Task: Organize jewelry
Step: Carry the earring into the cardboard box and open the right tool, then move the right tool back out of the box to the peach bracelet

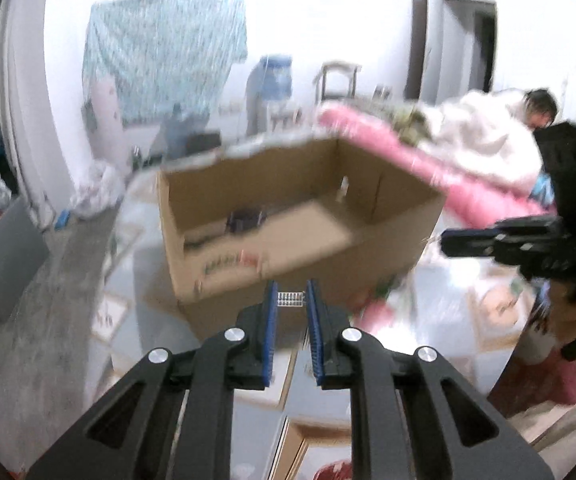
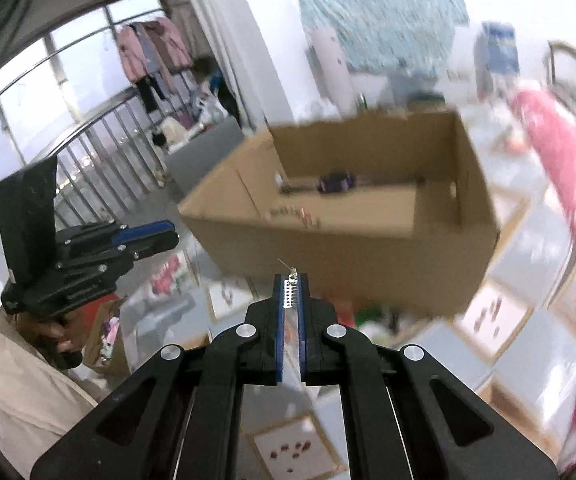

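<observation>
Each gripper [image 1: 291, 298] [image 2: 291, 292] pinches one earring [image 1: 290, 299] [image 2: 290, 293] before one box [image 1: 300, 216].

Box [image 1: 308, 216]: set on the floor [image 1: 47, 320], ahead of both grippers. Left gripper [image 1: 291, 300]: held before the near wall of the box, an earring [image 1: 290, 299] lodged between its fingers. Right gripper [image 2: 291, 292]: held to the right of the left one, an earring [image 2: 290, 291] lodged between its fingers. Mattress [image 1: 428, 168]: laid behind and right of the box. Small items [image 2: 334, 182]: lying in the box.
</observation>
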The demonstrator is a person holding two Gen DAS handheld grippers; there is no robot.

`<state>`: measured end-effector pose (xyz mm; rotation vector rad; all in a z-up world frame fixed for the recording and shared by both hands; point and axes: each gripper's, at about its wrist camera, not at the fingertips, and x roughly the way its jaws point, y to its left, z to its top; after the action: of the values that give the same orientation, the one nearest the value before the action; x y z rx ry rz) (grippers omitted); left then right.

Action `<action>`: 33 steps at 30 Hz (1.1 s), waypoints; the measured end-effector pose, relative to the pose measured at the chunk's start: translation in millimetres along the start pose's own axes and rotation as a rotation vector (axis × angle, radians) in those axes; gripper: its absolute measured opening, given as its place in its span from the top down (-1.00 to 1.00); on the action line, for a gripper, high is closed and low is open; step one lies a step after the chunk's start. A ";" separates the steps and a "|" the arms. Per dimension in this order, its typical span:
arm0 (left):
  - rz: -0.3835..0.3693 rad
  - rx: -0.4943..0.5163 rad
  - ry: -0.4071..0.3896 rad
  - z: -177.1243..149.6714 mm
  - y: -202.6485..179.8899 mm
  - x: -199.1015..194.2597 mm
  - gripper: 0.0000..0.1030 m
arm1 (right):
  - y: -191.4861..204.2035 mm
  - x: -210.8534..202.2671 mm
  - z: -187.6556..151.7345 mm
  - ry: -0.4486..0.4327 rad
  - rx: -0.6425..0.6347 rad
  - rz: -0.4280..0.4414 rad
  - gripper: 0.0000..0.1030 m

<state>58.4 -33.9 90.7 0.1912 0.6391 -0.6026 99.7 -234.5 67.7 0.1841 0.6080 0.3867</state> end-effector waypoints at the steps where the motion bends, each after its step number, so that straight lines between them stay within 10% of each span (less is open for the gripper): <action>1: -0.008 0.002 -0.027 7.6 -0.8 -2.3 0.73 | 1.2 -1.9 6.7 -0.020 -0.018 0.002 0.93; 6: -0.031 -0.008 -0.072 41.5 3.3 17.8 0.73 | -5.7 12.7 43.2 -0.057 -0.085 -0.003 0.93; 18: -0.207 -0.374 0.269 71.3 33.7 159.4 0.73 | -65.8 114.7 96.3 0.174 0.025 -0.005 0.92; 33: -0.257 -0.474 0.224 89.2 48.1 162.2 0.61 | -100.3 98.3 105.6 0.105 0.131 -0.050 0.70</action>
<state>234.9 -101.5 61.7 -0.2754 1.0140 -0.6634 265.6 -292.0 73.9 0.2746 0.7403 0.3095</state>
